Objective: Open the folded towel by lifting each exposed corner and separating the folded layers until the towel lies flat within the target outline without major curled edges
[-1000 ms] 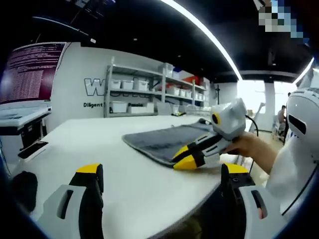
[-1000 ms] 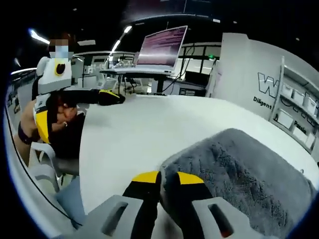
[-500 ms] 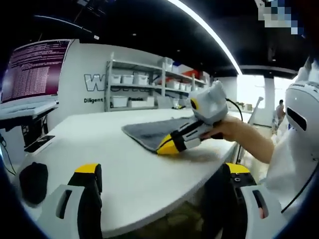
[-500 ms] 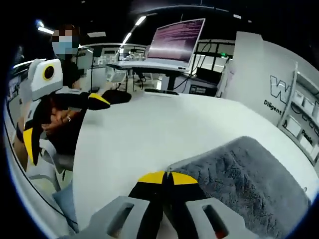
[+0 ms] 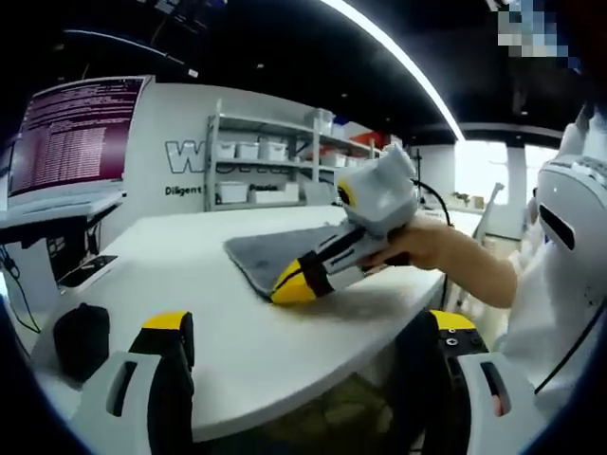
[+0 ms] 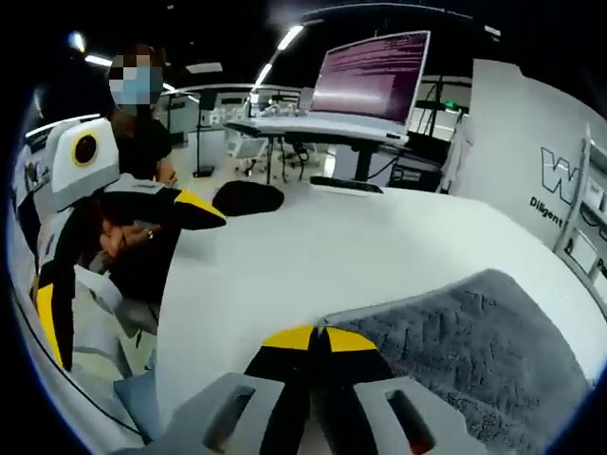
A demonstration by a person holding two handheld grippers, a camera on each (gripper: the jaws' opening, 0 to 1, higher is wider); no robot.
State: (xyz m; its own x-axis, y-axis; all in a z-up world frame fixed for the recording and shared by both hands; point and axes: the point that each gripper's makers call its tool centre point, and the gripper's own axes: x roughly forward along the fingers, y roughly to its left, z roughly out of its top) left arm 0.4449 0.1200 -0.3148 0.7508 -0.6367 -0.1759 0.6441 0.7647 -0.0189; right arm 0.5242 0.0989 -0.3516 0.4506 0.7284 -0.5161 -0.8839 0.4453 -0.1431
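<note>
On white table (image 6: 285, 256), we pinch grey towel (image 6: 474, 332) corner with right gripper (image 6: 318, 339); left gripper (image 5: 308, 327) gapes empty; next, we lift.

The towel (image 5: 285, 254) is lying on the tabletop (image 5: 180, 284), shelves (image 5: 275, 171) standing behind it, a monitor (image 5: 71, 133) sitting to its left.

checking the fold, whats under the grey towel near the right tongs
The grey towel lies on the white table. The right tongs are shut on its near corner, which looks barely raised. Any folded layers beneath are covered by the top layer.
</note>
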